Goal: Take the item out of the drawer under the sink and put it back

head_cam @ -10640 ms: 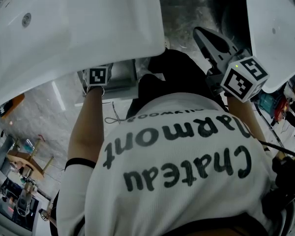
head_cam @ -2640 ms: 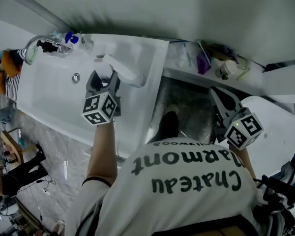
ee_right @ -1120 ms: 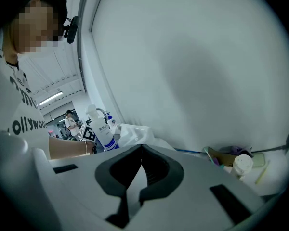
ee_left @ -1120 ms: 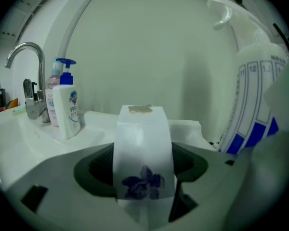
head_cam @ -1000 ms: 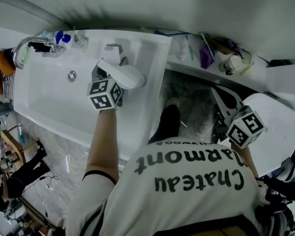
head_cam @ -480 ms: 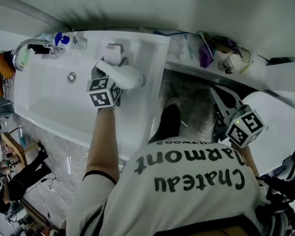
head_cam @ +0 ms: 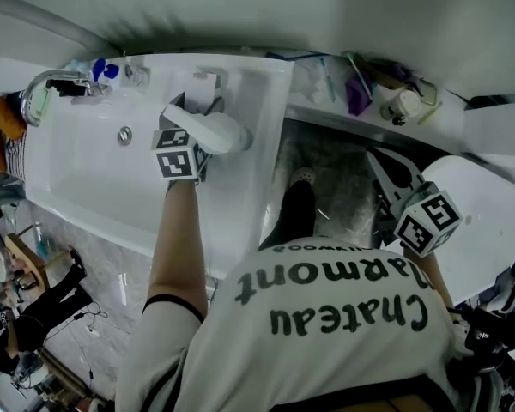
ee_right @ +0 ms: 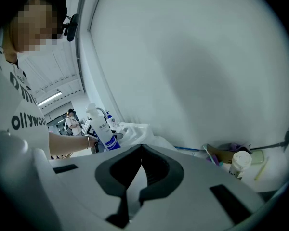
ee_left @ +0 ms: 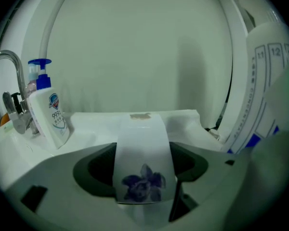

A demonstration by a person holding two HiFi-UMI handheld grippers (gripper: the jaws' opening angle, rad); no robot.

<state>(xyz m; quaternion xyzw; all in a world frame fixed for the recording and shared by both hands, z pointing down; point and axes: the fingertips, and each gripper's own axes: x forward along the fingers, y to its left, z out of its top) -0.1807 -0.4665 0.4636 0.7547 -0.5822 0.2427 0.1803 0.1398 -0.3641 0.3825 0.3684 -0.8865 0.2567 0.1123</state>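
My left gripper [head_cam: 191,112] hangs over the white sink [head_cam: 94,174], shut on a white packet with a purple flower print [ee_left: 141,162]. The packet's far end reaches the sink's back ledge [ee_left: 96,121]. Just right of this gripper [ee_left: 142,160] stands a tall white bottle with blue print [ee_left: 262,95], upright on the sink [head_cam: 213,131] and also visible from the right gripper view [ee_right: 102,129]. My right gripper [head_cam: 379,163] is shut and empty [ee_right: 141,150], held above the floor right of the sink. No drawer shows.
A chrome faucet [head_cam: 45,84] and a blue-pump soap dispenser [ee_left: 45,107] stand at the sink's left end. A ledge with toothbrushes and a cup [head_cam: 402,106] runs along the wall. A white rounded fixture [head_cam: 485,221] sits at right. People stand in the background.
My left gripper has shifted slightly toward the back of the sink with the packet. The right gripper has stayed where it was.
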